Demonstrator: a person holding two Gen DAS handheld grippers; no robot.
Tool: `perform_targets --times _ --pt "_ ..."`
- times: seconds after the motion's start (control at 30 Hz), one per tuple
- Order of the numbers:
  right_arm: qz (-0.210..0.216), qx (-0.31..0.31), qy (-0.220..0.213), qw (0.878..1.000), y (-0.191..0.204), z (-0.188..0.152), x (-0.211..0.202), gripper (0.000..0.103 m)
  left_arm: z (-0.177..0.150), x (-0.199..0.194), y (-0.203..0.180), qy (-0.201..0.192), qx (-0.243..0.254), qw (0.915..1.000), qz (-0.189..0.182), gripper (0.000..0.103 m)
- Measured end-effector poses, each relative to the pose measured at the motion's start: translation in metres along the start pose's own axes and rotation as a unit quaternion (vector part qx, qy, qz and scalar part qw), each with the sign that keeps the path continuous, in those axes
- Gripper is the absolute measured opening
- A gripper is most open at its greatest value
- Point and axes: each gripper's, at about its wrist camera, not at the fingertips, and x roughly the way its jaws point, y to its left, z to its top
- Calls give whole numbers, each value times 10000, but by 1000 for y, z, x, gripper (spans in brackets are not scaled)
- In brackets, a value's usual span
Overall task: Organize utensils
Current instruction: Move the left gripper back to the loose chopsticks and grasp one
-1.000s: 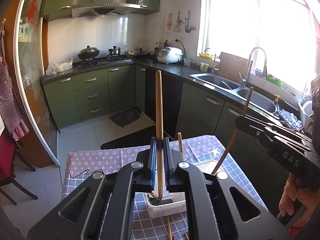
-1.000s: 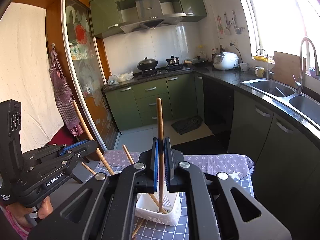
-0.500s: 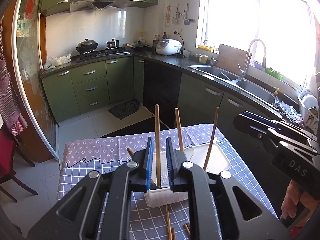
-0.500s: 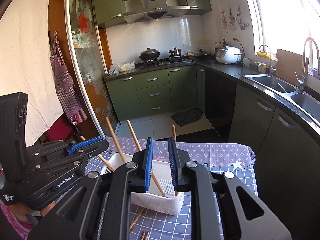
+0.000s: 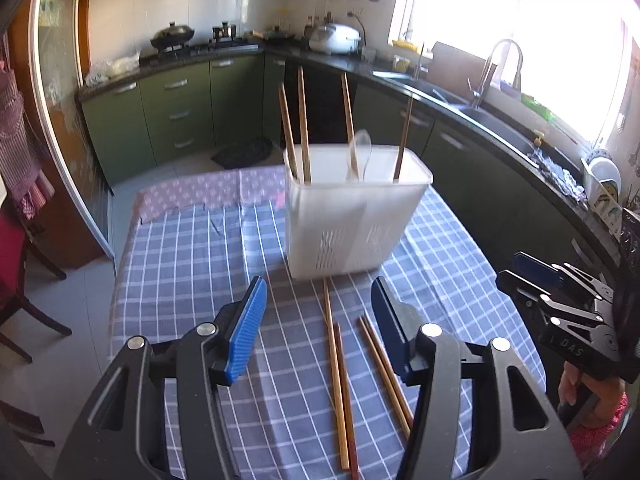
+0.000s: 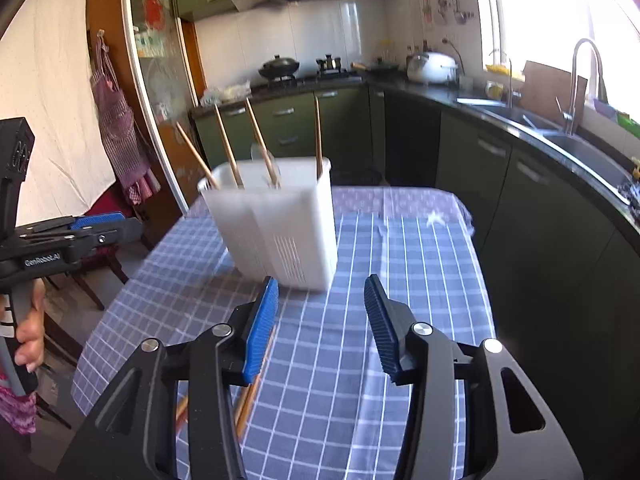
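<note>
A white plastic utensil holder (image 5: 352,220) stands on the checked tablecloth and holds several upright wooden chopsticks (image 5: 304,124) and a clear spoon. It also shows in the right wrist view (image 6: 280,224) with chopsticks (image 6: 260,144) leaning in it. Several loose chopsticks (image 5: 340,380) lie on the cloth in front of the holder, between my left gripper's fingers. My left gripper (image 5: 318,308) is open and empty, low over the cloth. My right gripper (image 6: 322,308) is open and empty near the holder; loose chopsticks (image 6: 248,396) lie under its left finger.
The table (image 5: 192,256) has a blue checked cloth over a purple one. Green kitchen cabinets (image 5: 176,112), a stove and a sink counter (image 5: 480,108) lie behind. The right gripper shows at the right edge of the left wrist view (image 5: 560,304); the left one shows at the left of the right wrist view (image 6: 72,236).
Both grippers let go of their chopsticks, which now stand in the holder. Both opened wide and dropped back and down toward the loose chopsticks on the cloth.
</note>
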Motion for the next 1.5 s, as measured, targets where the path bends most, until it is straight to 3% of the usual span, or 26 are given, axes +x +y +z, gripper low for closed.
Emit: perform_targets --times 0.03,0.2,0.47,0.53,1.37,1.5 --pt "-48 21 130 9999 -2 -10 7 46 -8 9 0 221 -6 9997 -71 44" --pt "-22 332 505 9982 -16 -40 31 46 -39 56 4 1193 -219 9918 -400 35" --pt "5 413 602 9973 -21 -48 40 47 -42 111 5 1747 -341 9835 -318 34" --pt "15 445 609 9972 -22 -47 41 47 -41 120 7 1827 -392 9820 -262 29" --pt "136 610 602 9962 -30 -45 41 48 -12 177 -23 1953 42 9806 171 18" --pt "172 616 621 9960 -30 -46 42 48 -10 181 -27 1947 129 9804 257 10"
